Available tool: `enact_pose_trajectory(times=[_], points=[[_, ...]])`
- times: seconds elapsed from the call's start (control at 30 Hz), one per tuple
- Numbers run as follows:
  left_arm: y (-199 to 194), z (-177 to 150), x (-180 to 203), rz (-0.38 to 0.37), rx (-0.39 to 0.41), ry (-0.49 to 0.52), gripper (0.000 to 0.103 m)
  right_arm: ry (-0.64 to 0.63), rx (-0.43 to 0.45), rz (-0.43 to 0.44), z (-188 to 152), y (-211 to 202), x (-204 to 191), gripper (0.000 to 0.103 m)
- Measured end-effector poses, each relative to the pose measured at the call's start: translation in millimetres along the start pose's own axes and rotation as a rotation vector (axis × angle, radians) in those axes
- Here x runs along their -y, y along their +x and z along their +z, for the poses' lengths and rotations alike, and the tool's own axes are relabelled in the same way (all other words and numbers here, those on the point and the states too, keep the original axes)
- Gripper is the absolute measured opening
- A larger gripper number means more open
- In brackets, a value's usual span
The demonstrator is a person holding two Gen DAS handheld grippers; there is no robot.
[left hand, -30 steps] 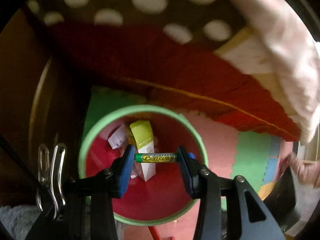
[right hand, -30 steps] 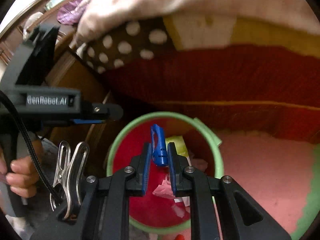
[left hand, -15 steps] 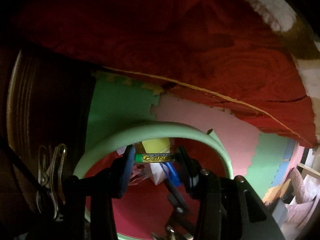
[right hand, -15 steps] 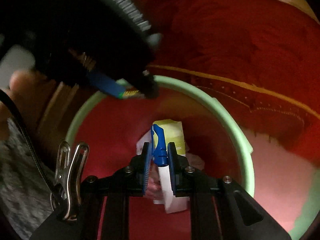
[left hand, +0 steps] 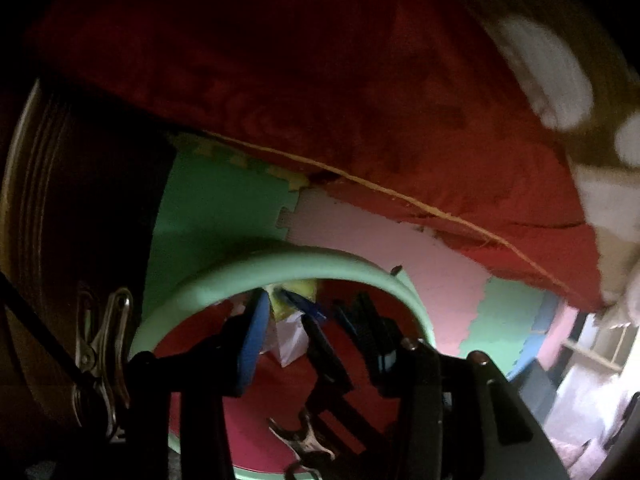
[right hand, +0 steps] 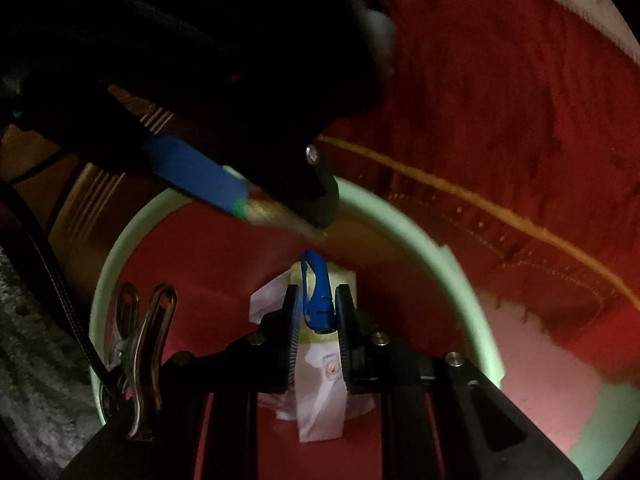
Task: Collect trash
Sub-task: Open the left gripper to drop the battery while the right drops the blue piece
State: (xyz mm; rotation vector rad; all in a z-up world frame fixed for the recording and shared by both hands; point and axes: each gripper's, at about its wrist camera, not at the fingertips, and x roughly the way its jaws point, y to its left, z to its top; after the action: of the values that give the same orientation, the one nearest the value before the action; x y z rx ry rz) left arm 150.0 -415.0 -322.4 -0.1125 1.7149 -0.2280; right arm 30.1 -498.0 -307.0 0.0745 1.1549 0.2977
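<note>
Tongs, right: your right gripper (right hand: pixel 318 293) has its jaws pressed close on a blue plastic clip (right hand: pixel 316 300). The clip stands upright between the pads, its upper end rising above the fingertips. The gripper points steeply down into the mouth of the bin (right hand: pixel 460 280).

Tongs, left: your left gripper (left hand: pixel 310 316) stands partly spread. In the right wrist view it enters from the upper left, above the bin's far rim. There a blurred battery (right hand: pixel 272 213), green at one end and gold along its body, spans the gap from the blue pad to the black fingertip, so the jaws pinch it end to end. In the left wrist view the battery cannot be made out; that frame is dark and smeared. Between the left fingers you see instead the tip of the right gripper and its clip.

Bin: pale green rim, red inside, standing on the floor. At the bottom lie a yellow-and-white carton (right hand: pixel 320 392) and white paper scraps (right hand: pixel 264 300), directly below the clip.

Surroundings: green and pink foam floor mats (left hand: pixel 216 200) lie beyond the bin. A red cloth (left hand: pixel 360 100) hangs over them. Dark wooden furniture (left hand: pixel 60 200) stands at the left.
</note>
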Motion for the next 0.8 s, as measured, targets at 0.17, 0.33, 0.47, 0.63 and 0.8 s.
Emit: enact_pose_trajectory(times=[0.17, 0.33, 0.47, 0.63, 0.8], points=[[-2, 1, -2, -0.027, -0.007, -0.015, 0.048, -0.004, -0.046, -0.004, 3, 7, -2, 0.018], [-1, 0, -2, -0.049, -0.007, -0.012, 0.055, 0.022, -0.034, 0.032, 5, 4, 3, 0.036], [0, -2, -3, -0.068, -0.014, -0.021, 0.058, 0.011, -0.027, 0.055, 8, 1, -8, 0.055], [-4, -6, -6, -0.110, -0.007, -0.037, 0.060, 0.013, -0.016, 0.070, 4, -6, -16, 0.065], [-17, -18, -4, -0.149, 0.021, -0.007, 0.060, 0.050, 0.010, 0.078, 4, -22, -10, 0.066]])
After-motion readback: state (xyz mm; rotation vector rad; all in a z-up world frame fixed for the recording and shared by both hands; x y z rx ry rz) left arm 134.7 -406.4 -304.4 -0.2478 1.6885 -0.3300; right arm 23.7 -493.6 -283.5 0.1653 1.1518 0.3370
